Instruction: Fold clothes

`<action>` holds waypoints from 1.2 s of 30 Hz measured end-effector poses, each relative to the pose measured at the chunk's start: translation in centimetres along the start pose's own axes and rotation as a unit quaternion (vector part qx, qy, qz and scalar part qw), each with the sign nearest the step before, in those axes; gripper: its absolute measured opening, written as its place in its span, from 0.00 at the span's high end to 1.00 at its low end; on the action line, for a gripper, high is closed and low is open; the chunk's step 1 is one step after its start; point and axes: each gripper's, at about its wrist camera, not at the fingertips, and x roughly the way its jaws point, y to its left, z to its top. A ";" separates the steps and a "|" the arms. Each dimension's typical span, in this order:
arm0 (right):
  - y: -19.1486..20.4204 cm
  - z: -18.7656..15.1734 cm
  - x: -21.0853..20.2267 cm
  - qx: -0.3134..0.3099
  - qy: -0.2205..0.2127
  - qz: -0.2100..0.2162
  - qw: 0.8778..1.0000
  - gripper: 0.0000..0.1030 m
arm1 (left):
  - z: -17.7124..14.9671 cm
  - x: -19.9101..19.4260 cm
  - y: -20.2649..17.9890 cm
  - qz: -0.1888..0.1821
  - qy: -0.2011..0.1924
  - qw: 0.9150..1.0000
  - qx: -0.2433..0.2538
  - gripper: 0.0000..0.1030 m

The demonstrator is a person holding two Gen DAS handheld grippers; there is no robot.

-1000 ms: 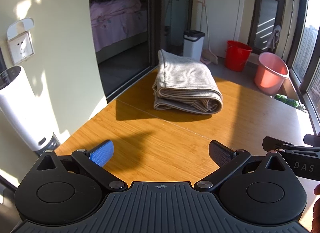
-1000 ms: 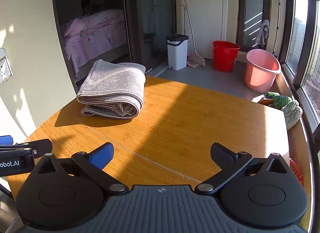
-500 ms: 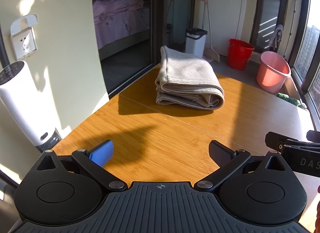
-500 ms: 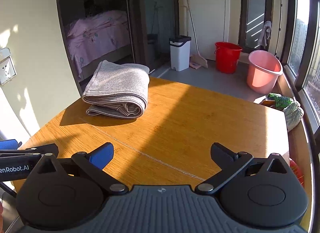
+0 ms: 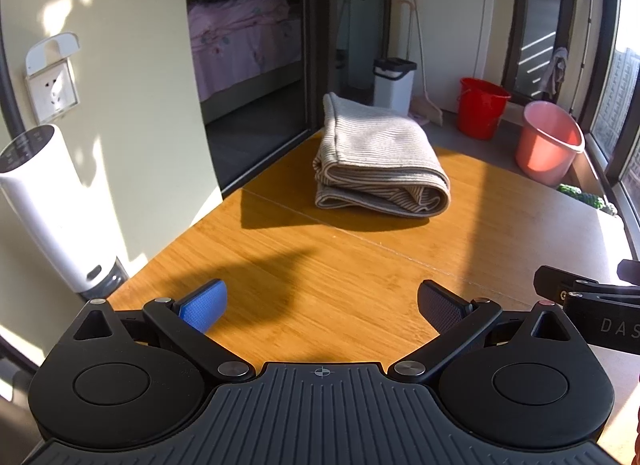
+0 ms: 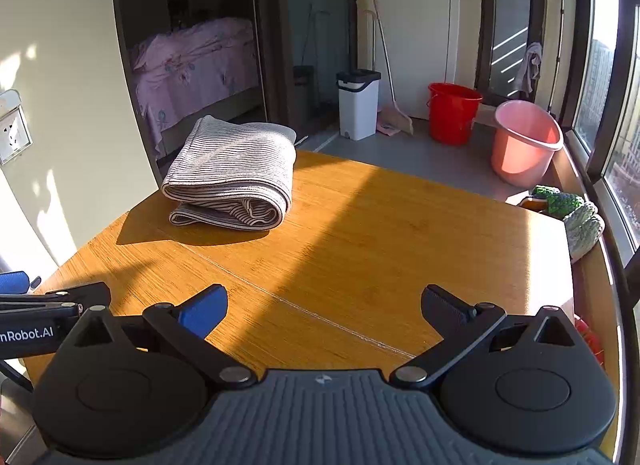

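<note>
A folded beige striped garment [image 5: 380, 161] lies at the far side of the wooden table [image 5: 320, 285]; in the right wrist view it [image 6: 236, 177] sits at the far left. My left gripper [image 5: 322, 301] is open and empty, held over the table's near edge, well short of the garment. My right gripper [image 6: 324, 305] is open and empty too, over the near part of the table. Each gripper's side shows at the edge of the other's view.
A white cylindrical appliance [image 5: 56, 209] stands left of the table. Beyond the table stand a white bin [image 6: 358, 103], a red bucket [image 6: 454, 113] and a pink bucket [image 6: 524, 147]. Green and white cloths [image 6: 576, 213] lie at the table's right edge by the window.
Both grippers have drawn back and risen slightly, so the garment looks a little farther away. The jaws stay open and the garment has not moved.
</note>
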 end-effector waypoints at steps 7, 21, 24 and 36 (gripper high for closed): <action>-0.3 -0.2 -0.1 0.000 0.001 0.001 1.000 0.00 | -0.1 -0.1 -0.1 0.001 0.000 1.000 -0.004 0.00; -0.6 -0.7 -0.1 -0.001 0.004 0.003 1.000 0.00 | -0.5 -0.1 -0.4 0.001 0.004 1.000 -0.006 0.00; -0.6 -0.8 0.0 -0.002 0.005 0.004 1.000 0.00 | -0.5 -0.1 -0.4 0.000 0.003 1.000 -0.006 0.00; -0.9 -1.2 0.3 0.000 0.012 0.002 1.000 0.00 | -1.2 0.4 -0.5 0.011 0.013 1.000 0.000 0.00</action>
